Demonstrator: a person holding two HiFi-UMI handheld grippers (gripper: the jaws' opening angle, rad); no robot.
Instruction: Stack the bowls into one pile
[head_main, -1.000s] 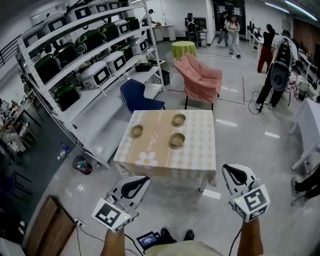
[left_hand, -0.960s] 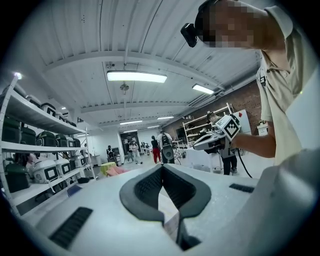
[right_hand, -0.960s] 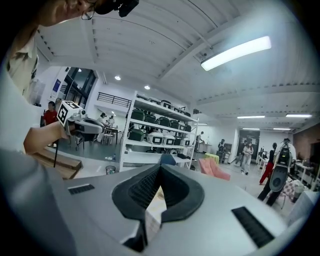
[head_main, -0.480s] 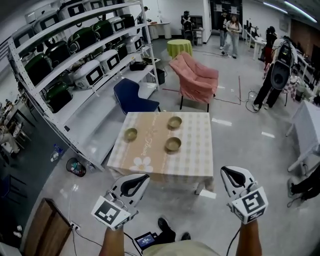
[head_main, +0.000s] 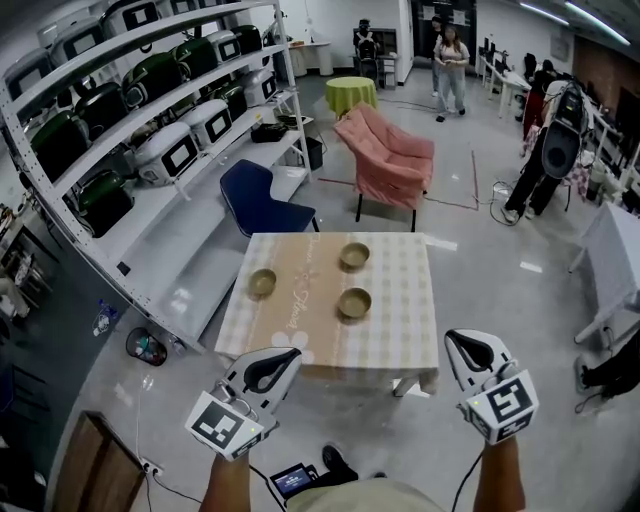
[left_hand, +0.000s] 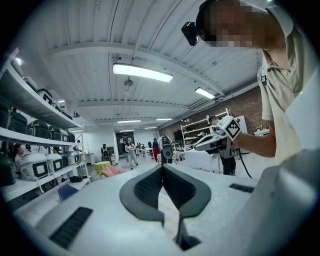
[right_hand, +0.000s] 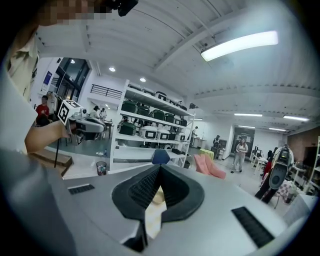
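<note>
Three olive-brown bowls sit apart from one another on the counter (head_main: 400, 335), which is spread with a pale checked cloth carrying a tan band down its middle. The left bowl (head_main: 263, 282) stands alone toward the left edge. The far bowl (head_main: 354, 256) and the near bowl (head_main: 354, 302) line up one behind the other nearer the middle, not touching. All three are upright and none is stacked. Both tools are held low at the near side, well short of the counter. The left tongs (head_main: 285, 360) are narrow, with the dark pads meeting at the tip and nothing between them. The right tongs (head_main: 458, 342) are likewise pressed together and empty. Beyond the counter's far edge stand a blue chair (head_main: 262, 200) and a pink-draped chair (head_main: 392, 155). A long white shelf rack (head_main: 150, 115) of appliances runs along the left.
</note>
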